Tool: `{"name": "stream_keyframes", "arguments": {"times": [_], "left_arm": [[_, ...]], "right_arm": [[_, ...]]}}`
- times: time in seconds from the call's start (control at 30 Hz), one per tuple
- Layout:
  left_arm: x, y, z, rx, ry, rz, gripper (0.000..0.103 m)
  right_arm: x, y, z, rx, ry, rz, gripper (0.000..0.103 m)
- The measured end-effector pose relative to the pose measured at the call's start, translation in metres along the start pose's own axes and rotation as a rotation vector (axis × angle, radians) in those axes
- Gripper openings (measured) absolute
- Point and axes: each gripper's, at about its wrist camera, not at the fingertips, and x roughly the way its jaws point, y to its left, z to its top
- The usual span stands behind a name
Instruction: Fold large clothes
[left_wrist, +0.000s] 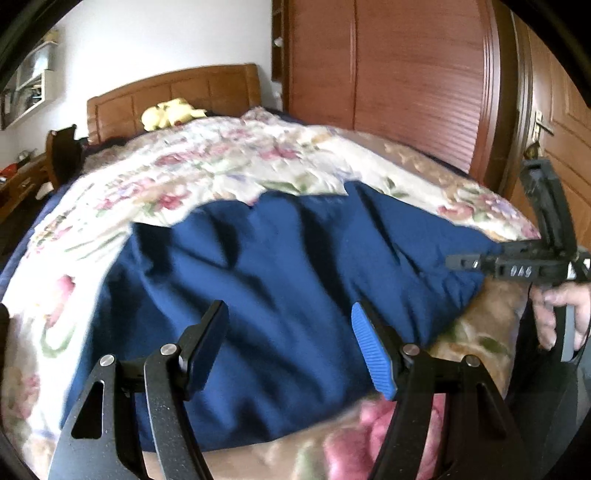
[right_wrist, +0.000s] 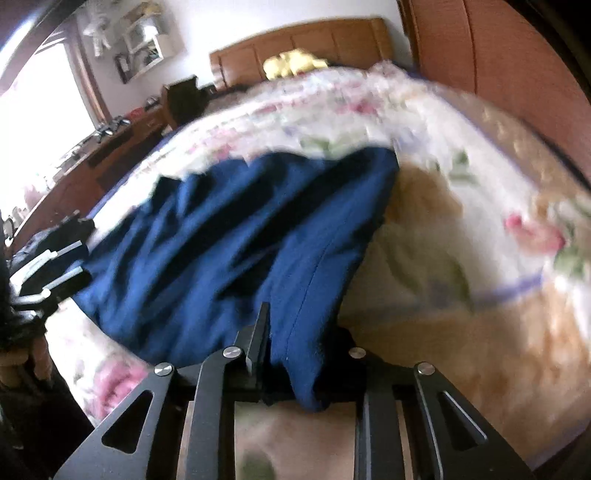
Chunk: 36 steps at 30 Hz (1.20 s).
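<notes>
One bed (left_wrist: 110, 229) fills both views, covered by one floral quilt (left_wrist: 229, 162). One wooden headboard (left_wrist: 173, 92) stands at its far end, with one wardrobe (left_wrist: 406, 74) along the right side and one door (left_wrist: 565, 122) beyond it. One desk (right_wrist: 110, 147) runs along the left side of the bed, under a bright window (right_wrist: 40, 88).

One navy garment (left_wrist: 277, 295) lies spread on the quilt, at the near end of the bed. Its long axis runs across the bed, from the left gripper (left_wrist: 290, 350) toward the right gripper (left_wrist: 465, 263); the folds run diagonally. In the right wrist view the garment (right_wrist: 229, 240) narrows toward the camera, and its near corner passes between the fingers.

Two grippers are present. Left gripper: fingers wide apart, holding nothing, poised over the near edge of the garment; one blue pad (left_wrist: 373, 354) faces inward. Right gripper (right_wrist: 295, 350): fingers closed on the garment corner; only the left finger (right_wrist: 258, 339) shows, the other being hidden by cloth. One hand (left_wrist: 565, 314) grips the right gripper's handle.

One yellow plush toy (left_wrist: 170, 112) rests against the headboard, well apart from the garment. One wall shelf (right_wrist: 147, 51) hangs left of the headboard. Both views are motion-blurred.
</notes>
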Motion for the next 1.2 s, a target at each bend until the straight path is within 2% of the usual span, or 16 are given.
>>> {"name": "stream_keyframes", "arguments": {"times": [0.3, 0.6, 0.7, 0.77, 0.8, 0.87, 0.9, 0.93, 1.03, 1.2], "left_arm": [[-0.060, 0.064, -0.014, -0.064, -0.080, 0.065, 0.070], [-0.097, 0.129, -0.045, -0.157, -0.100, 0.150, 0.070], [-0.103, 0.145, -0.053, -0.191, -0.099, 0.166, 0.070], [-0.104, 0.151, -0.055, -0.205, -0.100, 0.174, 0.070], [-0.104, 0.154, -0.056, -0.213, -0.099, 0.176, 0.070], [-0.103, 0.156, -0.055, -0.219, -0.098, 0.173, 0.070], [-0.102, 0.156, -0.055, -0.218, -0.099, 0.172, 0.070], [-0.102, 0.154, -0.054, -0.214, -0.101, 0.171, 0.070], [-0.102, 0.149, -0.053, -0.196, -0.105, 0.164, 0.070], [-0.097, 0.141, -0.050, -0.176, -0.097, 0.151, 0.070]], "right_arm": [[-0.015, 0.102, 0.057, -0.214, -0.079, 0.009, 0.020], [0.018, 0.222, 0.092, -0.366, -0.109, 0.097, 0.019], [0.039, 0.257, 0.099, -0.390, -0.085, 0.167, 0.019], [0.057, 0.276, 0.101, -0.404, -0.046, 0.189, 0.022], [0.065, 0.285, 0.101, -0.402, -0.021, 0.205, 0.027], [0.075, 0.294, 0.103, -0.393, -0.001, 0.247, 0.035], [0.076, 0.296, 0.104, -0.394, -0.012, 0.242, 0.046], [0.076, 0.296, 0.106, -0.401, -0.022, 0.228, 0.052], [0.073, 0.287, 0.102, -0.422, -0.037, 0.209, 0.052], [0.063, 0.272, 0.082, -0.447, -0.027, 0.109, 0.052]]}}
